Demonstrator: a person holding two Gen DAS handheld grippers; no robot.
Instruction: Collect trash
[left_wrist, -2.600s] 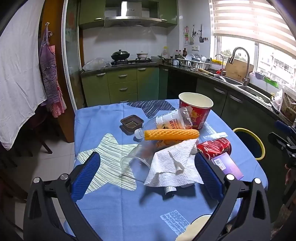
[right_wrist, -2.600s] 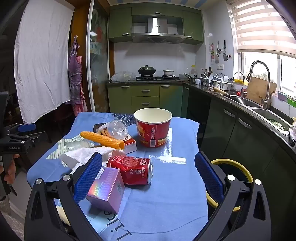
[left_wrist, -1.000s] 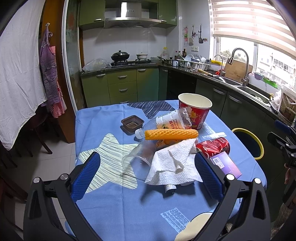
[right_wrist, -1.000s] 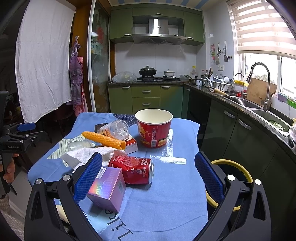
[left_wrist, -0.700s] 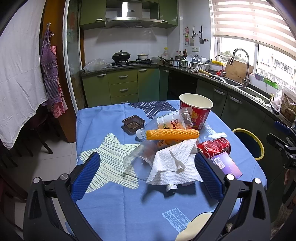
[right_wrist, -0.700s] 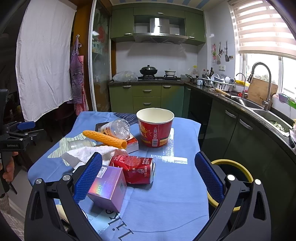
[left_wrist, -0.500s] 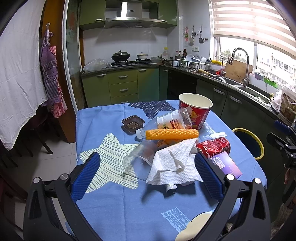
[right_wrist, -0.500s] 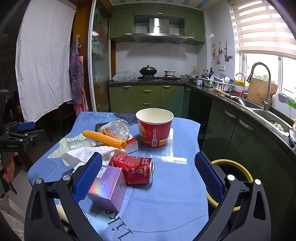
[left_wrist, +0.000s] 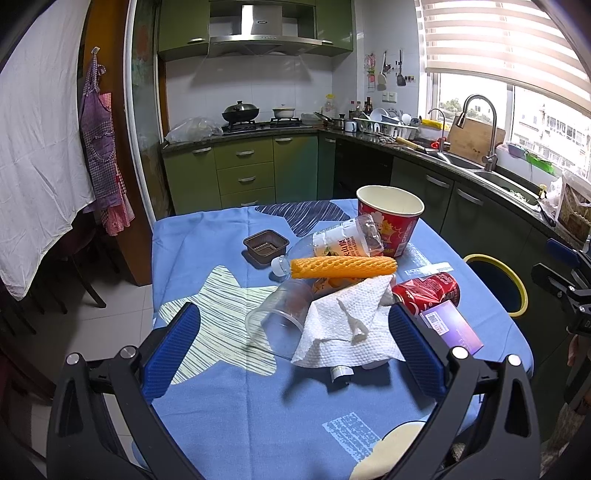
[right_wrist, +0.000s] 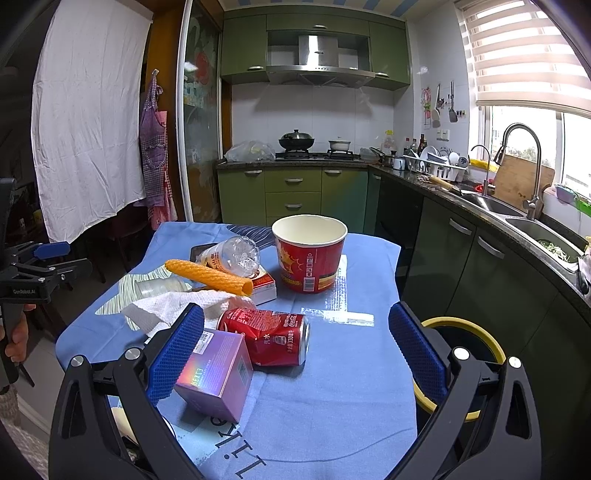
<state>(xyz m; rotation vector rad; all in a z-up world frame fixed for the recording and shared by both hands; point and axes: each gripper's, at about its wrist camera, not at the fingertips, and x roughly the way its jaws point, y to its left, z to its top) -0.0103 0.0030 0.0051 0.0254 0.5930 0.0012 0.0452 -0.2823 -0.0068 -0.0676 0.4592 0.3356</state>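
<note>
Both my grippers, left gripper (left_wrist: 293, 345) and right gripper (right_wrist: 295, 349), hover with jaws spread, empty. Trash heaped mid-desk (right_wrist: 343, 413). Red can (right_wrist: 269, 338) nearest right: light, dented, slick — I'd pinch across body. Paper towel (left_wrist: 347, 325) soft. Bin (right_wrist: 476, 347) beside desk.

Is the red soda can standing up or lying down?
Lying down. The red soda can rests on its side on the blue tablecloth, dented, its round end facing sideways.
</note>
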